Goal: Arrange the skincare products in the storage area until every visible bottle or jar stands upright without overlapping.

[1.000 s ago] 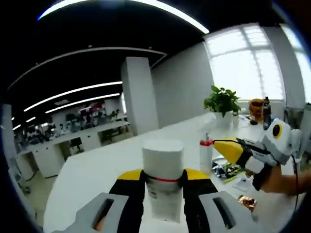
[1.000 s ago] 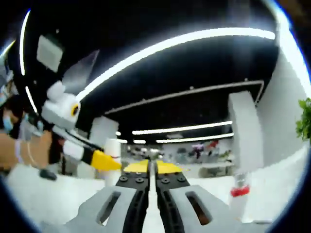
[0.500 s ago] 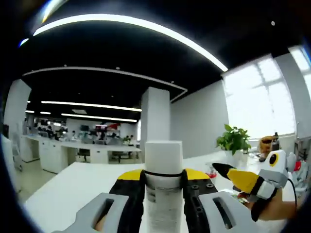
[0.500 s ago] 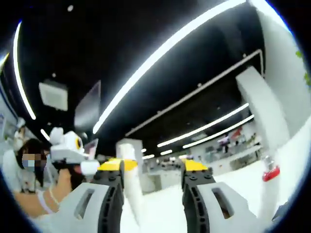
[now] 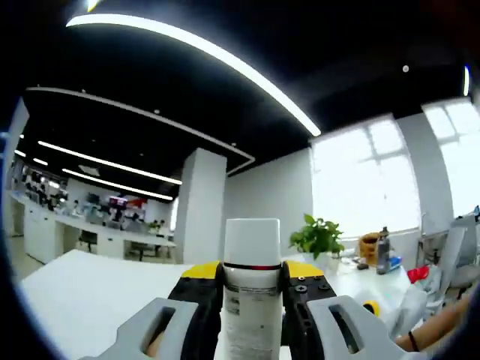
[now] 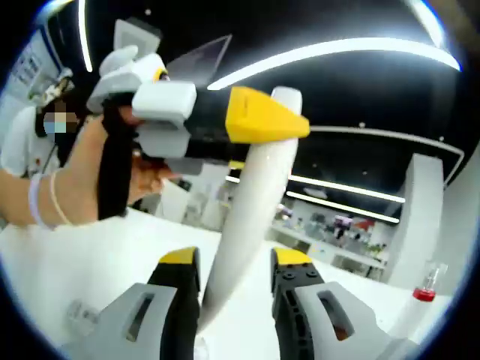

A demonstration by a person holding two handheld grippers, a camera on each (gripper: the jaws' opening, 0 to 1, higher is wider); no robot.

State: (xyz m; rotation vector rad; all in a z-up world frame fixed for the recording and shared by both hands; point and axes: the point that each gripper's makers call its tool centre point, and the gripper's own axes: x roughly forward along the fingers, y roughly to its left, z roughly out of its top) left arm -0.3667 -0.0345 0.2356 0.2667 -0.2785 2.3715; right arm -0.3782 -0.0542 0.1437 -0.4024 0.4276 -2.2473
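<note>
The white bottle (image 5: 253, 300) is off the table, pinched between the jaws of the left gripper (image 5: 253, 281). In the right gripper view the same bottle (image 6: 247, 217) slants up to the left gripper (image 6: 247, 124), and its lower end sits between the spread jaws of the right gripper (image 6: 235, 281), which do not look pressed on it; whether they touch it I cannot tell. So this bottle is not yet standing in place: it has to be set upright on the table (image 5: 82, 292) and let go. A red-capped bottle (image 6: 420, 300) stands upright at the far right, well apart. Other products and the storage area itself are not clear, so how much of the job is left is hard to judge; at least this one bottle is.

Around: a small clear jar-like thing (image 6: 79, 315) lies near left on the table. In the left gripper view, a potted plant (image 5: 319, 238) stands far right, with dark bottles (image 5: 383, 251) and clutter beyond it, and a person's wrist (image 5: 431, 330) shows at the right edge. In the right gripper view, the hand (image 6: 139, 176) holding the left gripper is at the left. Nothing appears to block the near table.
</note>
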